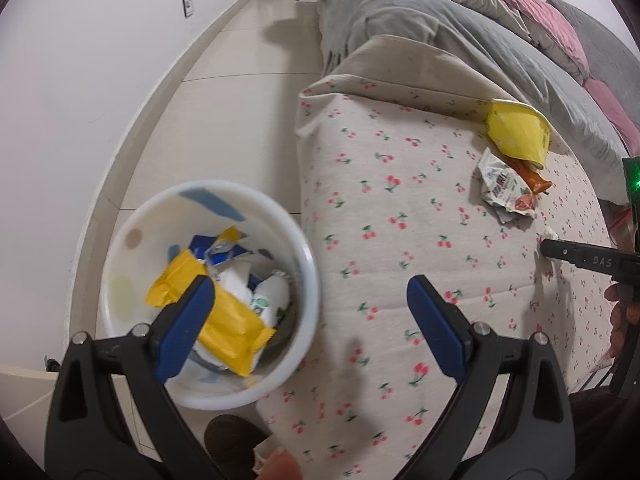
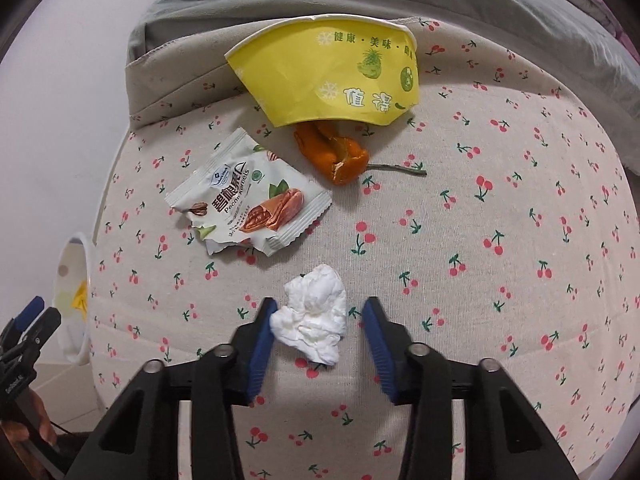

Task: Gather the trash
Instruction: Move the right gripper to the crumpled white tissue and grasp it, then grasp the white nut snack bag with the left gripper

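Note:
A white trash bin (image 1: 120,248) stands on the floor beside the bed and holds yellow and white wrappers (image 1: 224,320). My left gripper (image 1: 310,294) is open and empty above the bin's right rim. In the right wrist view my right gripper (image 2: 320,312) is open, its fingers on either side of a crumpled white tissue (image 2: 312,320) on the cherry-print sheet (image 2: 480,260). The left pad touches the tissue. Beyond lie a pecan snack wrapper (image 2: 248,200), an orange peel (image 2: 332,152) and a flattened yellow paper cup (image 2: 332,76). The cup (image 1: 516,132) and the wrapper (image 1: 504,184) also show in the left wrist view.
A grey blanket (image 1: 420,20) and pink bedding (image 1: 560,28) lie further up the bed. A white wall (image 1: 80,80) and tiled floor (image 1: 224,92) run along the bed's left side. A brown shoe (image 1: 228,440) shows below the bin.

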Tool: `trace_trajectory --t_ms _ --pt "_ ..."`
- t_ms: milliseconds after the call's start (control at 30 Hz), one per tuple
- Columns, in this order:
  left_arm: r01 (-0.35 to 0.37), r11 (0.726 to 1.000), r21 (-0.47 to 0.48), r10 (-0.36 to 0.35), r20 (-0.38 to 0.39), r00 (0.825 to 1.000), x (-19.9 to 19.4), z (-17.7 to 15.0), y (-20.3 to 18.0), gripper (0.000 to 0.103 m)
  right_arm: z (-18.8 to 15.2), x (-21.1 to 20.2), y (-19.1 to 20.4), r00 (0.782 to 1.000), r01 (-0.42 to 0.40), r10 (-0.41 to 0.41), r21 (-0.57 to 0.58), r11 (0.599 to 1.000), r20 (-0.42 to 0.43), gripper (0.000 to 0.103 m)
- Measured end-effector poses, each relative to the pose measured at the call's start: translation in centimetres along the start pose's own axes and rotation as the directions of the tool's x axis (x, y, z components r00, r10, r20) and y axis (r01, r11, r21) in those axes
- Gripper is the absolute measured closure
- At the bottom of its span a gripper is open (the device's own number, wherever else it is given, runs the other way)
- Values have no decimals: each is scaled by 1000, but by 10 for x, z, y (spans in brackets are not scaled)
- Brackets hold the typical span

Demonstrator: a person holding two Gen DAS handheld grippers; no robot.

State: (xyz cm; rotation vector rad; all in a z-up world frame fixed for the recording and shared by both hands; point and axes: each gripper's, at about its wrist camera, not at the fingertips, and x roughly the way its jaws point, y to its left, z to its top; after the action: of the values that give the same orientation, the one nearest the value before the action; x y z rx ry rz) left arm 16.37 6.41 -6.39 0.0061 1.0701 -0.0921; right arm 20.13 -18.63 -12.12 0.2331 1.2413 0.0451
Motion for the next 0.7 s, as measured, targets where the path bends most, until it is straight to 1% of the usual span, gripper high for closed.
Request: trace_trajectory --t_ms 33,67,167,267,433,533,600,633,700 --pt "1 1000 7 -1 -1 1000 1 1 -5 7 0 0 0 1000 -2 2 -4 1000 -1 74" --pt "3 1000 13 -3 -1 1000 2 3 -9 7 0 0 0 1000 -7 7 -10 1000 -6 76" --pt "11 999 33 -11 -2 1000 5 8 -24 7 4 2 4 1000 -5 5 -26 1000 1 77" --pt "29 998 47 -29 1 1000 7 15 -37 7 5 -5 5 1000 -7 8 -36 999 17 77" --pt "114 992 49 -115 8 993 18 30 -63 7 12 -17 -3 999 -6 8 -35 999 54 77" --pt "160 986 48 -161 13 987 27 38 -77 15 14 -24 -12 998 -4 6 -32 999 66 77" --pt "190 981 51 -191 14 982 33 42 -85 25 17 -27 -19 997 -5 6 -25 1000 72 77" --pt "211 976 51 -212 13 977 37 44 -90 27 17 -28 -21 997 -4 6 -21 1000 74 77" --pt "242 969 46 -243 10 970 42 46 -95 36 20 -31 -27 997 -4 5 -16 1000 78 77"
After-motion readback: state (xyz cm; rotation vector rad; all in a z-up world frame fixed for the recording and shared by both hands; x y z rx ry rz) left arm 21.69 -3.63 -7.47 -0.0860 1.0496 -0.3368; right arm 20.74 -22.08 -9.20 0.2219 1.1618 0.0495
